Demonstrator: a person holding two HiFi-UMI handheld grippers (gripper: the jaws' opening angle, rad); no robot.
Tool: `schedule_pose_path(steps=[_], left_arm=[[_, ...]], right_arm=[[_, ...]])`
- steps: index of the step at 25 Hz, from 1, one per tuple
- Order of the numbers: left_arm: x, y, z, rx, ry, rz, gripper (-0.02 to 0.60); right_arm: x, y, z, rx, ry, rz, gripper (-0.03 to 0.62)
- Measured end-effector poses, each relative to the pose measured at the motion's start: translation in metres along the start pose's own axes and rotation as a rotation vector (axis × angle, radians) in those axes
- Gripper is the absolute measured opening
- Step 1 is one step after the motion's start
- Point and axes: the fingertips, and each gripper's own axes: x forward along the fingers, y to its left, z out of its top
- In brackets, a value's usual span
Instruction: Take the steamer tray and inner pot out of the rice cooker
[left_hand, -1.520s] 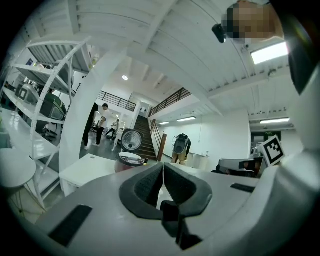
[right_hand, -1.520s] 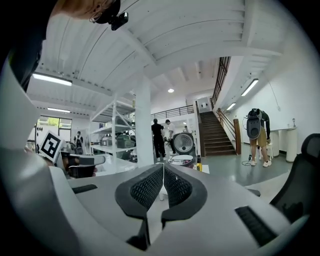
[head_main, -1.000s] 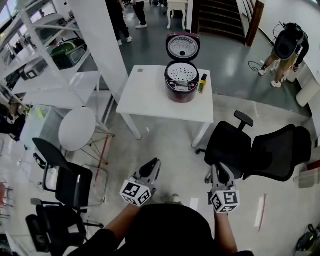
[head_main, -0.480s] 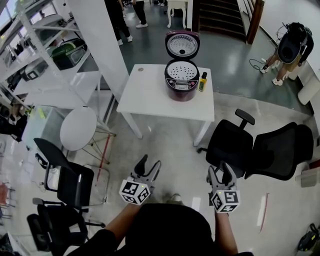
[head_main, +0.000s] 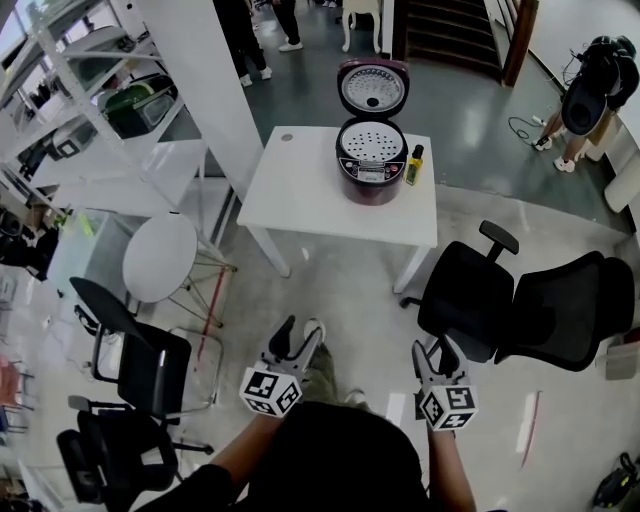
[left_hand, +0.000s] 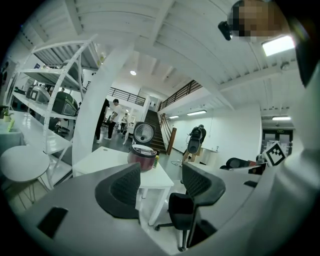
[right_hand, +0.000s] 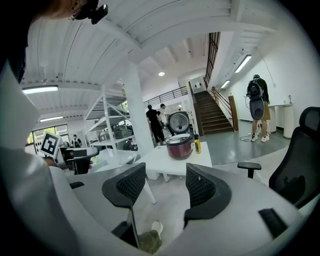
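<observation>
Both claws (head_main: 300, 329) (head_main: 434, 348) gape empty, far short of the rice cooker (head_main: 371, 168).

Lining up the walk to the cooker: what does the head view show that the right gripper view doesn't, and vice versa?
Head view only: the perforated steamer tray seated in the rice cooker, seen from above. Right gripper view only: the ceiling lights, and a close look at the right tool, whose jaws have just been opening, with nothing between them. Both: the cooker with its lid raised, the yellow bottle beside it, and the white table under them.
</observation>
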Motion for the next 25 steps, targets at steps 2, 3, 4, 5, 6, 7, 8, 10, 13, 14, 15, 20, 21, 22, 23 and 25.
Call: schedule_pose_path(steps=[2,3,4,5,6,7,8,10,13,14,15,20,21,22,23,25], left_arm=[[0.012,0.013,0.000,-0.008,0.002,0.000,0.238],[0.020,0.018,0.001,-0.008,0.003,-0.004,0.238],[0.029,0.024,0.002,-0.007,0.005,-0.011,0.238],[0.040,0.029,0.004,-0.009,0.008,-0.020,0.238],[0.051,0.035,0.006,-0.012,0.014,-0.032,0.238],[0.064,0.039,0.007,-0.015,0.023,-0.047,0.238],[0.077,0.042,0.009,-0.017,0.032,-0.066,0.239],[0.106,0.048,0.015,-0.004,0.042,-0.104,0.241],[0.148,0.067,0.031,0.007,0.039,-0.141,0.242],[0.161,0.074,0.037,0.001,0.036,-0.149,0.242],[0.173,0.081,0.043,-0.004,0.034,-0.158,0.242],[0.227,0.116,0.073,-0.008,0.047,-0.206,0.242],[0.236,0.123,0.078,-0.006,0.050,-0.217,0.242],[0.244,0.130,0.084,-0.003,0.052,-0.227,0.242],[0.251,0.138,0.089,0.000,0.053,-0.233,0.242],[0.264,0.158,0.099,-0.004,0.047,-0.239,0.242]], right_arm=[[0.012,0.000,0.002,-0.006,0.006,-0.001,0.221],[0.019,-0.001,0.003,-0.008,0.007,-0.004,0.221],[0.026,-0.003,0.005,-0.011,0.008,-0.007,0.221],[0.035,-0.004,0.007,-0.012,0.012,-0.012,0.221],[0.045,-0.006,0.010,-0.012,0.017,-0.019,0.221],[0.055,-0.008,0.014,-0.007,0.022,-0.026,0.221],[0.064,-0.010,0.018,0.003,0.025,-0.033,0.221],[0.089,-0.015,0.029,0.022,0.024,-0.041,0.221],[0.134,-0.017,0.045,0.018,0.028,-0.044,0.221],[0.147,-0.018,0.051,0.015,0.030,-0.048,0.221],[0.160,-0.019,0.058,0.011,0.030,-0.054,0.221],[0.220,-0.015,0.104,-0.011,0.011,-0.077,0.221],[0.229,-0.014,0.111,-0.013,0.013,-0.083,0.221],[0.239,-0.012,0.115,-0.013,0.018,-0.089,0.221],[0.249,-0.011,0.118,-0.011,0.022,-0.095,0.221],[0.269,-0.006,0.124,-0.008,0.027,-0.105,0.221]])
